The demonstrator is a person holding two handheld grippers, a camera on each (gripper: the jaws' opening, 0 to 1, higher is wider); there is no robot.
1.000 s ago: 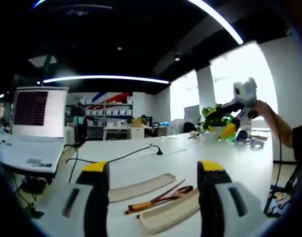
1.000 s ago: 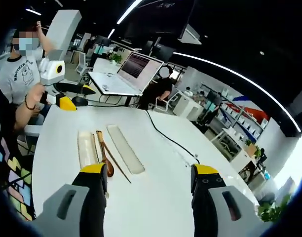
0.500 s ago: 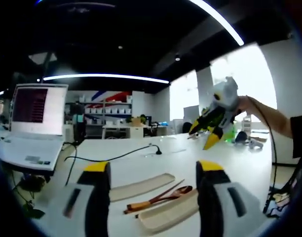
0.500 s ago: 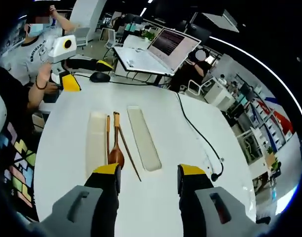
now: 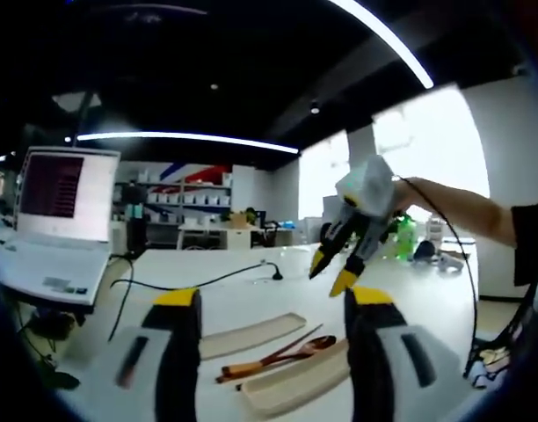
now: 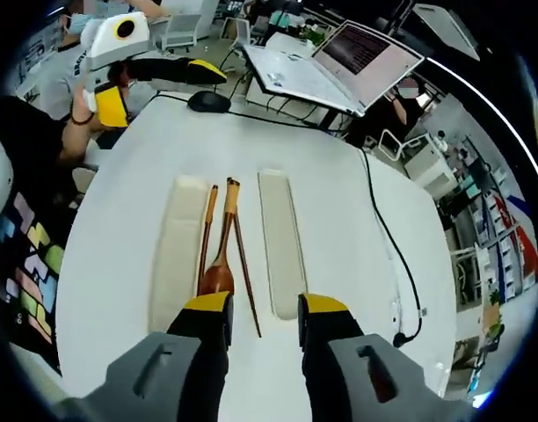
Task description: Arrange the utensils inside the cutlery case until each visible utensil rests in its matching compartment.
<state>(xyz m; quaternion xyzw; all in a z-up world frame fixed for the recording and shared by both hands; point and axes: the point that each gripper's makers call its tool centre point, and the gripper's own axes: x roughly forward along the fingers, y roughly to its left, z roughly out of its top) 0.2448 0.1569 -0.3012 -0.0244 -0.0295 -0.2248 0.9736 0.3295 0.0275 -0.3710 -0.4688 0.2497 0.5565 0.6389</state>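
Observation:
Two pale cutlery case halves lie side by side on the white table, one to the left and one to the right. Between them, on the bare table, lie a wooden spoon and a pair of wooden chopsticks. My right gripper is open and empty above the near ends of the utensils, with the spoon's bowl just past its left jaw. My left gripper is open and empty in front of the case halves and the spoon. The right gripper hangs above them, and the left gripper shows at the table's far end.
An open laptop and a dark mouse sit beyond the case. A black cable runs along the table's right side. A person stands at the left edge. The laptop is on the left.
My right gripper has swung in over the case and tilted down at the utensils; its jaws stand closer together. The left gripper has barely moved.

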